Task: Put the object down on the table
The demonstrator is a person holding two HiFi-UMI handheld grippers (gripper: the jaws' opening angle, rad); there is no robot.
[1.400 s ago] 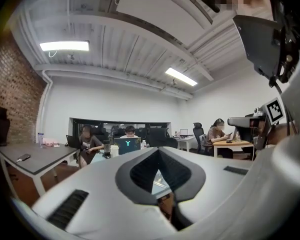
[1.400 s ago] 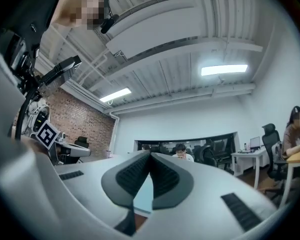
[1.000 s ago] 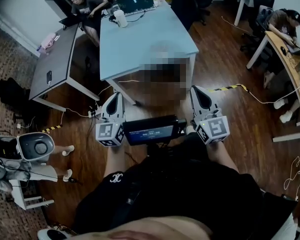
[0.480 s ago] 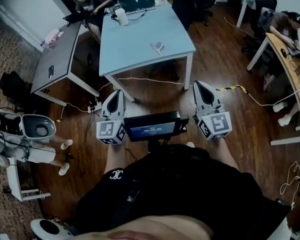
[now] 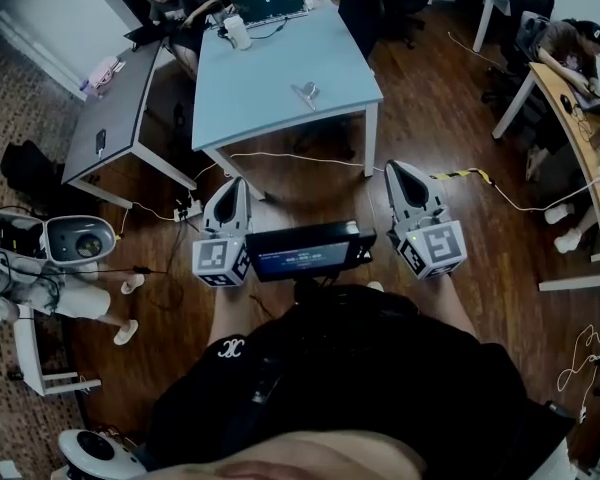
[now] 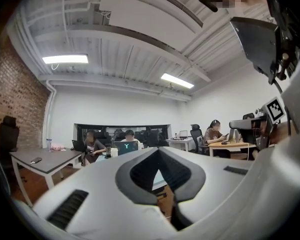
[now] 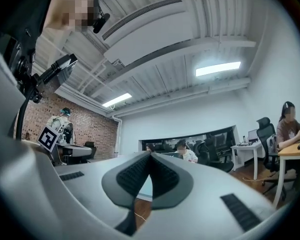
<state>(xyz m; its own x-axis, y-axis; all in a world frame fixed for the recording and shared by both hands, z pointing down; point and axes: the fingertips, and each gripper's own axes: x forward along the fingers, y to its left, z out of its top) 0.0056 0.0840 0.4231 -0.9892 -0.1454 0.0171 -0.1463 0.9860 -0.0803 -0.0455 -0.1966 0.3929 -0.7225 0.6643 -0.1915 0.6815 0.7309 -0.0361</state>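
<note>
A small grey object (image 5: 306, 92) lies on the light blue table (image 5: 270, 78), near its front right part, well ahead of both grippers. My left gripper (image 5: 234, 184) and right gripper (image 5: 397, 169) are held side by side over the wooden floor, short of the table's front edge. In the left gripper view the left gripper (image 6: 158, 150) has its dark pads together with nothing between them. The right gripper (image 7: 151, 155) in its own view is likewise shut and empty. A small screen (image 5: 305, 252) sits between the two grippers.
A laptop (image 5: 270, 4) and a white cup (image 5: 237, 33) stand at the blue table's far end, where people sit. A grey table (image 5: 115, 108) is on the left, a wooden desk (image 5: 585, 128) on the right. Cables and striped tape (image 5: 460, 176) cross the floor. A white machine (image 5: 80, 240) stands left.
The blue table has drifted slightly left and up in the head view, and the small object on it shows. Both grippers stay shut and have hardly moved.
</note>
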